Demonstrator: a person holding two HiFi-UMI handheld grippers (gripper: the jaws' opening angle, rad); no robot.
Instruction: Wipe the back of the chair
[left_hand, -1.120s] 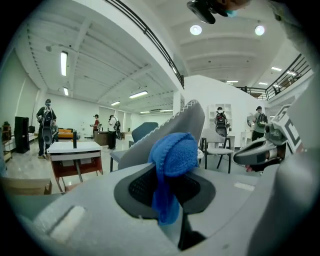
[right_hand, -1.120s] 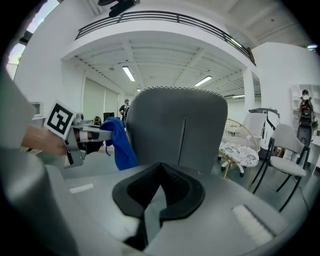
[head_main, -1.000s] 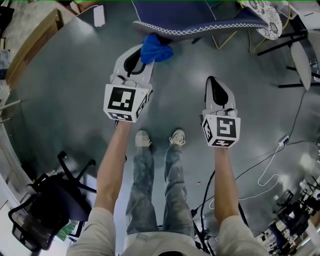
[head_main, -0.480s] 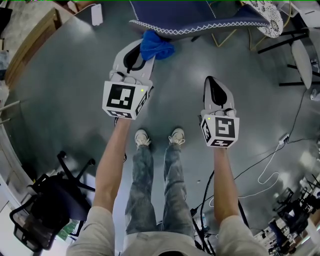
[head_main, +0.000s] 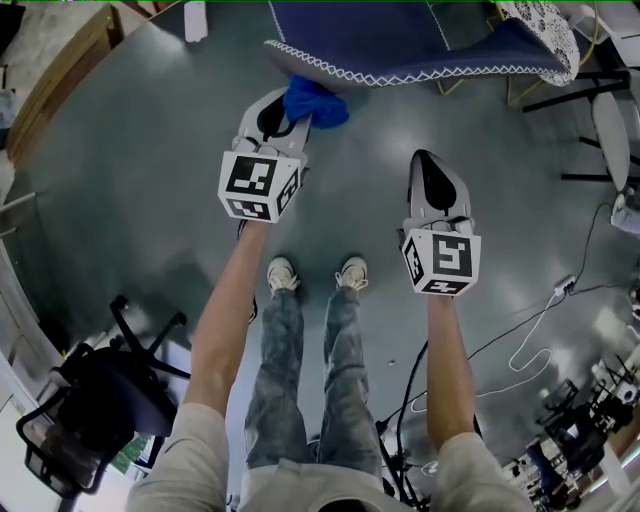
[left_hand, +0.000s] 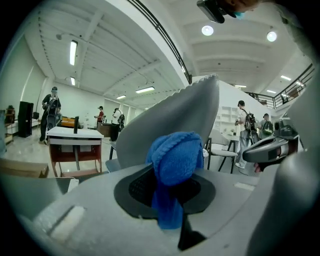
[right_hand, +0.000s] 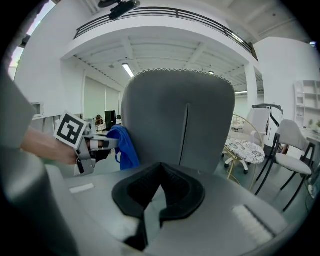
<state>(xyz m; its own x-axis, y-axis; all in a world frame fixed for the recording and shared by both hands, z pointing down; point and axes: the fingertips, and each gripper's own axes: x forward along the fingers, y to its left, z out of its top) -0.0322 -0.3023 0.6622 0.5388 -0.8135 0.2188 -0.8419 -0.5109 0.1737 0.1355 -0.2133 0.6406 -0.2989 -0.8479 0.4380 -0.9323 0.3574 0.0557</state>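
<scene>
The chair back (head_main: 400, 45) is dark blue with a white stitched rim and lies across the top of the head view. It fills the middle of the right gripper view as a grey upright panel (right_hand: 180, 125). My left gripper (head_main: 292, 105) is shut on a bunched blue cloth (head_main: 315, 100), which touches the back's left rim. In the left gripper view the cloth (left_hand: 175, 160) sticks up between the jaws with the chair back (left_hand: 175, 117) just behind it. My right gripper (head_main: 426, 165) hangs shut and empty, short of the chair and to the right. The right gripper view also shows the left gripper (right_hand: 102, 144) and the cloth (right_hand: 125, 147).
A black office chair (head_main: 90, 410) stands at the lower left. Cables (head_main: 530, 345) trail over the grey floor at the right. White chairs (head_main: 610, 120) and a patterned round seat (head_main: 535, 30) stand at the upper right. The person's feet (head_main: 315, 275) are below the grippers.
My left gripper has moved forward and a little right with the cloth, bringing it against the chair back's rim. The right gripper has stayed put.
</scene>
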